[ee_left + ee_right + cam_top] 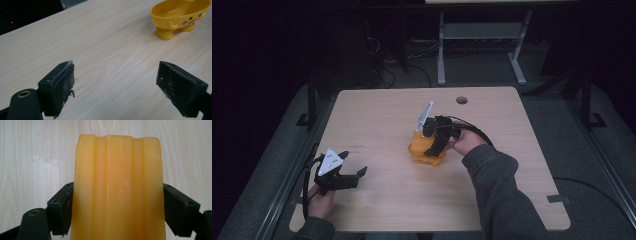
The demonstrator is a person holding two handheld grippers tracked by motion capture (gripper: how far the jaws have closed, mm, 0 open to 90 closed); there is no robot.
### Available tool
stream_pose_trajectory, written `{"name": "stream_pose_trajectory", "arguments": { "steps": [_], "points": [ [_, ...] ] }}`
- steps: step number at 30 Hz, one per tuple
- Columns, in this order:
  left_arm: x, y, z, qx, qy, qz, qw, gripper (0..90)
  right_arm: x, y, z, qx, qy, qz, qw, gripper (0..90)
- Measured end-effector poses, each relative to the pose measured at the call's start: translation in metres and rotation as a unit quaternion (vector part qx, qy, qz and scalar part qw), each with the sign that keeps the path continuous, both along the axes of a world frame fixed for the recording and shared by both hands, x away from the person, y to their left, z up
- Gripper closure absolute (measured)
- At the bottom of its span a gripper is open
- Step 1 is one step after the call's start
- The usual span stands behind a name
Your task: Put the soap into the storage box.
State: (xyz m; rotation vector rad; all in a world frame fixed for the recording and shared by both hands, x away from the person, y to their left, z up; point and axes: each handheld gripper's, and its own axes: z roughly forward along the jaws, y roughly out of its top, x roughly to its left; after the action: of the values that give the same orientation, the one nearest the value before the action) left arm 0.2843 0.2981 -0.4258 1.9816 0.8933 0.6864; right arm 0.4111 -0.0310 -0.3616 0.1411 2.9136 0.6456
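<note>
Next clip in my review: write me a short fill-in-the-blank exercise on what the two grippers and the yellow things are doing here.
1. The right gripper has its jaws closed on the ridged orange ____.
2. The left gripper hangs over the wooden table with its jaws ____.
3. The yellow dish with a painted face stands on two short ____.
4. In the high view, the right gripper is ____ from the person than the left gripper.

Missing words: block; open; legs; farther

yellow duck-faced dish [180, 15]: 1 | orange ridged bar [117, 190]: 1 | claws: 2 | table [377, 115]: 1
</note>
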Motion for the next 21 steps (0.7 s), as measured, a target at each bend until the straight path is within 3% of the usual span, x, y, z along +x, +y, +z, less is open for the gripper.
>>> {"name": "stream_pose_trajectory", "arguments": {
  "steps": [21],
  "points": [
    [0.000, 0.000, 0.000, -0.001, -0.001, 0.000, 1.0000, 14.1, 0.012, 0.008, -0.020, -0.007, 0.019, -0.001, 0.9998, 20.6]
  ]
}}
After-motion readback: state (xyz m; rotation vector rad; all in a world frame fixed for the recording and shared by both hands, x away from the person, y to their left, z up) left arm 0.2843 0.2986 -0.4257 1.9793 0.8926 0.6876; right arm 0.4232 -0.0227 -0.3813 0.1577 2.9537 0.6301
